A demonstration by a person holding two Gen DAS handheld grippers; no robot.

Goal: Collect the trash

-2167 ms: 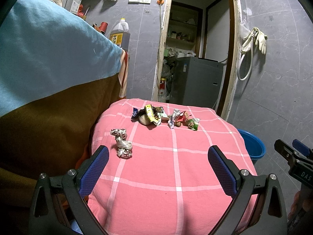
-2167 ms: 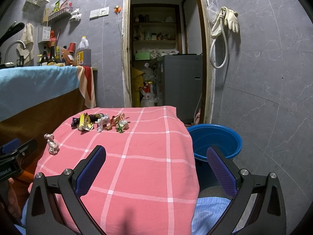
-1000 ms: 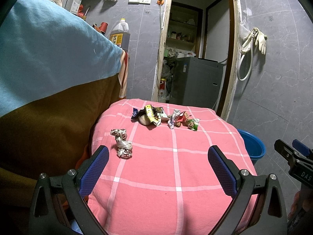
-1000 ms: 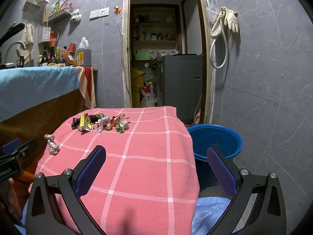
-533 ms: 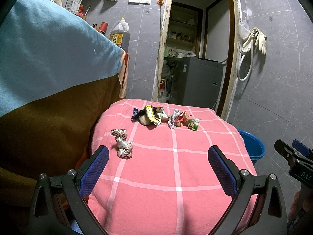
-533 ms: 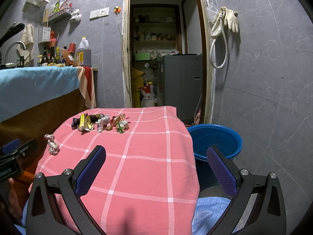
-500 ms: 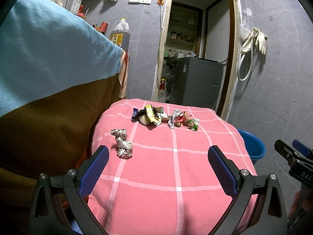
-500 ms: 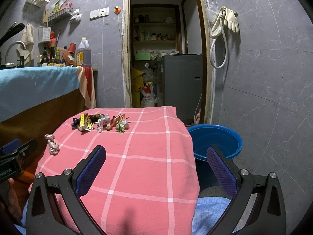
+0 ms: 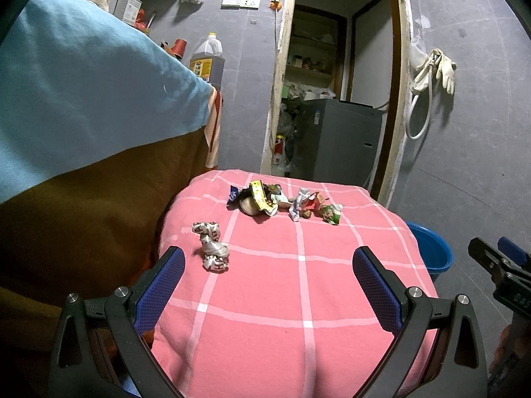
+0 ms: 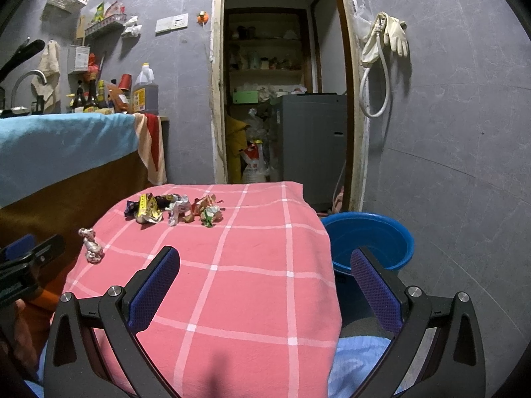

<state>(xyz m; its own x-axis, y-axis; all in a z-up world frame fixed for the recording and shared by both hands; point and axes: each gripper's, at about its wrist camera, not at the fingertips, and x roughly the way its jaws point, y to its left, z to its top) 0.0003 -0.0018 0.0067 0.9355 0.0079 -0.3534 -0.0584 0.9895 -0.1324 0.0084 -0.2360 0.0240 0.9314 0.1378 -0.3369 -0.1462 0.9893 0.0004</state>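
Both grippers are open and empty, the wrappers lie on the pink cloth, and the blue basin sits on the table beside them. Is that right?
Not quite. The blue basin stands on the floor beside the table, below the edge of the pink cloth, as the right wrist view shows. The rest holds: the left gripper and right gripper are open and empty, and the wrappers lie on the cloth.

A pink checked cloth point(image 9: 298, 285) covers the table. Near its far edge lies a row of crumpled wrappers point(image 9: 282, 200), touching one another. A single silver crumpled wrapper point(image 9: 212, 247) lies apart from them, nearer the left edge. The rest of the cloth is bare.
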